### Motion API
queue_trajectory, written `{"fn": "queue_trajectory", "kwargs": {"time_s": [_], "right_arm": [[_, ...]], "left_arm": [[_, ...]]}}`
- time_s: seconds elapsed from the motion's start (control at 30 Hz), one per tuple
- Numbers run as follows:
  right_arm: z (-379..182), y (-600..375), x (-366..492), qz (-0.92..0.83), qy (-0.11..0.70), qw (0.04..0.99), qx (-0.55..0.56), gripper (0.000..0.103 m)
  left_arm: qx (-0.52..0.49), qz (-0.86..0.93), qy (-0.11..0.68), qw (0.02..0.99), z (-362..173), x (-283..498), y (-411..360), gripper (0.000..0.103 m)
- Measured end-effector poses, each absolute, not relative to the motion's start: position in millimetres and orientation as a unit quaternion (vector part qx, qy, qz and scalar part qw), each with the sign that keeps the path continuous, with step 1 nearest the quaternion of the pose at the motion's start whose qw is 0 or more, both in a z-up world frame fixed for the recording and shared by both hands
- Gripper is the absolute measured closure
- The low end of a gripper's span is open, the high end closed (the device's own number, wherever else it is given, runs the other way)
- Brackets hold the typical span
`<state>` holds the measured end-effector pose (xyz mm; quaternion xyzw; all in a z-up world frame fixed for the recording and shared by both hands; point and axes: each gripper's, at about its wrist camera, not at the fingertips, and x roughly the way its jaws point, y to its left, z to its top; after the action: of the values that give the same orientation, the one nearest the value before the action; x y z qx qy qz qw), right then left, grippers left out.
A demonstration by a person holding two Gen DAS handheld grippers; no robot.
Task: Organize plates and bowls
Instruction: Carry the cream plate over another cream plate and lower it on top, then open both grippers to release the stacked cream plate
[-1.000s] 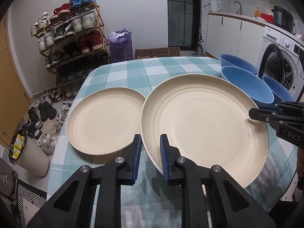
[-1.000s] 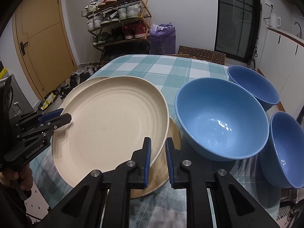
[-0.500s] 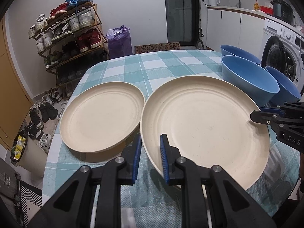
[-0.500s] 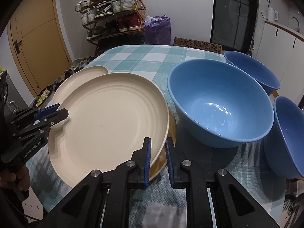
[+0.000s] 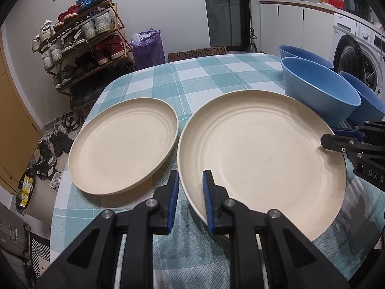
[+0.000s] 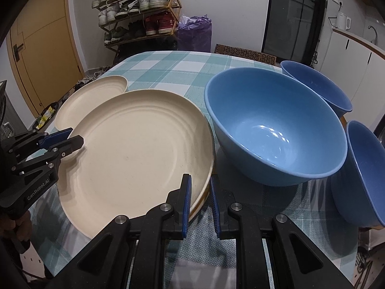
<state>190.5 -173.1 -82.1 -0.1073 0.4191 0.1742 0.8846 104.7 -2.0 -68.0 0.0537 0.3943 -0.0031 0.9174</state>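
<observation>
A large cream plate (image 5: 262, 154) (image 6: 134, 149) lies on another plate whose rim (image 6: 204, 193) shows beneath it at the near right. My left gripper (image 5: 191, 198) is shut on the large plate's left rim. My right gripper (image 6: 201, 200) is shut on its right rim; it shows in the left wrist view (image 5: 336, 142). A smaller cream plate (image 5: 122, 144) (image 6: 91, 98) lies flat to the left. Three blue bowls stand to the right: a big one (image 6: 274, 127) (image 5: 317, 91), one behind (image 6: 315, 84) and one at the right edge (image 6: 363, 173).
The table has a teal checked cloth (image 5: 202, 77). Beyond it stand a shoe rack (image 5: 81, 41) and a purple bag (image 5: 146, 48). A washing machine (image 5: 358, 50) and cabinets are at the right. Shoes lie on the floor at the left.
The large plate has moved down and to the right, held by both grippers. It no longer overlaps the smaller plate and now rests over the plate under it.
</observation>
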Motion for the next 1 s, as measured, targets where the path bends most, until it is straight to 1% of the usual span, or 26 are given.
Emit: {"fn": "queue_trajectory", "kwargs": {"time_s": [0.3,1.0], "right_arm": [[-88.2,-172.5,193.3,0.171,0.425,0.882,-0.106,0.087],[-94.4,-171.9,192.8,0.159,0.423,0.884,-0.118,0.087]], "left_arm": [[0.058,-0.004,0.404,0.913,-76.3,109.6,-5.0,0.085],[0.073,-0.002,0.4,0.914,-78.0,107.5,-8.8,0.084]]}}
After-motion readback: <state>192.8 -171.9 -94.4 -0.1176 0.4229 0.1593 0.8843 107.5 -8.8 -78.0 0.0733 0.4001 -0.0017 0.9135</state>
